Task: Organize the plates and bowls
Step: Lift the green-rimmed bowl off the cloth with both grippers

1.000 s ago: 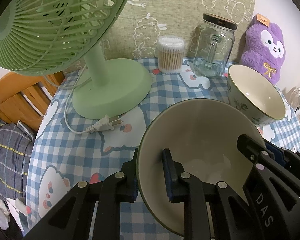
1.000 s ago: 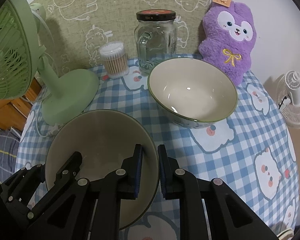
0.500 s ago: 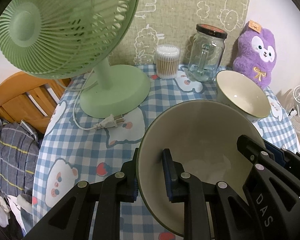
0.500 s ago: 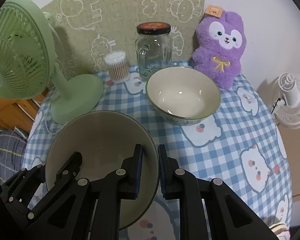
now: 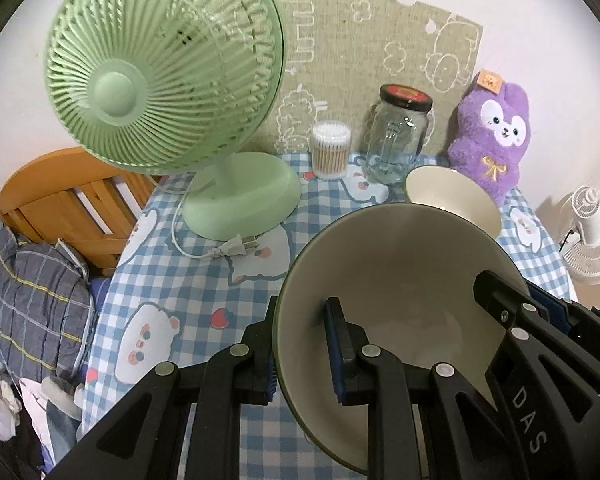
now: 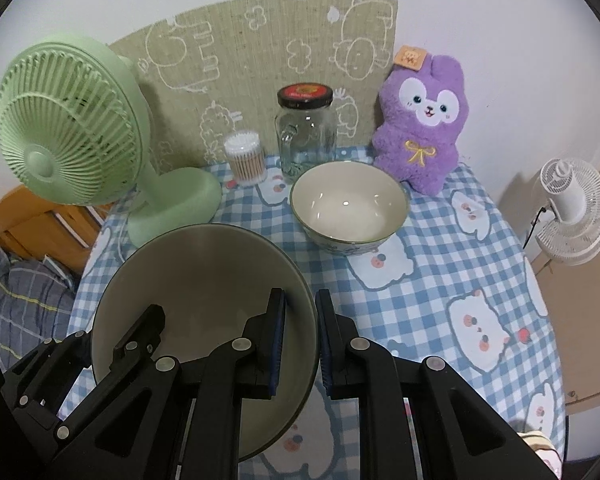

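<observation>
Both jaws pinch the rim of the near bowl [image 6: 204, 280]: the left gripper [image 5: 300, 344] on its left side, the right gripper [image 6: 300, 340] on its right. The bowl is held up above the checked surface [image 6: 460, 264]. A second bowl [image 6: 350, 206] sits farther back, near a glass jar [image 6: 306, 132] and a green fan [image 6: 68, 128].

open checked cloth [image 6: 452, 264] right of the second bowl [image 6: 348, 206]; green fan [image 6: 72, 128] crowding left
</observation>
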Tool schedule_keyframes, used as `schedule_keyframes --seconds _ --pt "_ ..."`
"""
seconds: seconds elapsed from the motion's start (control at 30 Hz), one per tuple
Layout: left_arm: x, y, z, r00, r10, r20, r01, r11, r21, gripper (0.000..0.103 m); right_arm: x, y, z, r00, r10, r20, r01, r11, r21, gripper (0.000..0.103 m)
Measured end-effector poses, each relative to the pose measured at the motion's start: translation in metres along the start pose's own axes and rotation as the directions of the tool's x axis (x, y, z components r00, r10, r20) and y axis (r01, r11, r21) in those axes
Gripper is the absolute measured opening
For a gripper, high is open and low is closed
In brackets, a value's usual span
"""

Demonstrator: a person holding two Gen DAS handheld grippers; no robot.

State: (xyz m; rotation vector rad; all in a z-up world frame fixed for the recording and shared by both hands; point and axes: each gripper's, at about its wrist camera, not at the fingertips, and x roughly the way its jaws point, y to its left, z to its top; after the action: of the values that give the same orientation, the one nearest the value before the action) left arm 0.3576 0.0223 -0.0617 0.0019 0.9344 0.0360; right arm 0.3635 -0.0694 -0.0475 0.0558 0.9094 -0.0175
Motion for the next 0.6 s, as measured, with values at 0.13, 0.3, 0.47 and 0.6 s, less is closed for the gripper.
schedule_keyframes --seconds 0.13,0.3,0.47,0.6 --pt "-0.018 -0.003 -0.002 1.0 0.003 0.018 -0.003 1.0 -0.005 0.018 -0.02 -0.003 -0.002 1.0 0.004 0.019 -0.004 1.0 -0.004 0.019" --pt "-0.041 -0.007 -0.007 0.999 0.006 0.036 -0.005 1.0 -0.019 0.018 -0.044 -0.007 -0.006 0.999 0.012 0.035 -0.012 1.0 -0.007 0.019" --pt "-0.062 -0.01 -0.012 0.999 0.013 0.048 -0.012 1.0 -0.023 0.018 -0.064 -0.011 -0.013 0.999 0.023 0.048 -0.022 1.0 -0.011 0.019" --pt "-0.079 -0.012 -0.017 0.998 0.02 0.058 -0.019 0.999 -0.027 0.018 -0.081 -0.014 -0.02 0.998 0.031 0.059 -0.031 0.999 -0.015 0.019"
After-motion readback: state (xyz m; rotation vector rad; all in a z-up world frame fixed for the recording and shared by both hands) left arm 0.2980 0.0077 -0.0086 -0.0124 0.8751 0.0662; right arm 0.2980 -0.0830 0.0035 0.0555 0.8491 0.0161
